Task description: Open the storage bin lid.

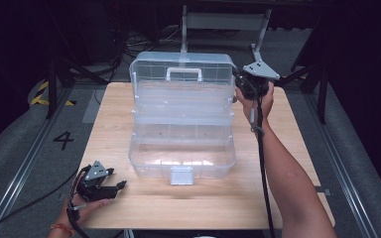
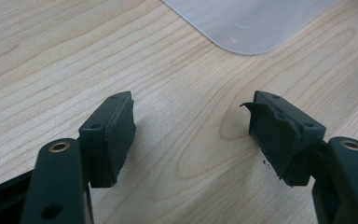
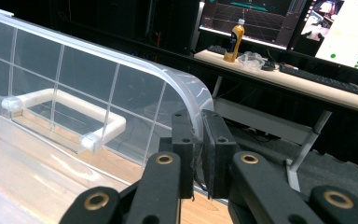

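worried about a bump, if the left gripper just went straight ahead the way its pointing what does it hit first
Most likely the clear plastic box. The left gripper, jaws open with nothing between them, looks along the bare wooden table toward the box's rounded corner. Depth is unclear, and it tilts downward, so it might touch the tabletop first.

The counter (image 1: 114, 208) is a light wooden board with a plain grain, roughly square, standing on a grey floor (image 1: 25, 148) that bears yellow-and-black tape and a painted figure beyond the left edge. A clear plastic toolbox (image 1: 182, 124) rests directly on it, filling the middle from the far edge to a little short of the near edge. The toolbox lies open, its stepped trays fanned toward the near edge and its lid (image 1: 182, 67) upright at the far edge, white handle on top. A grey latch (image 1: 182, 174) hangs from the front wall. The left gripper (image 1: 120, 186) rests near the near left corner.
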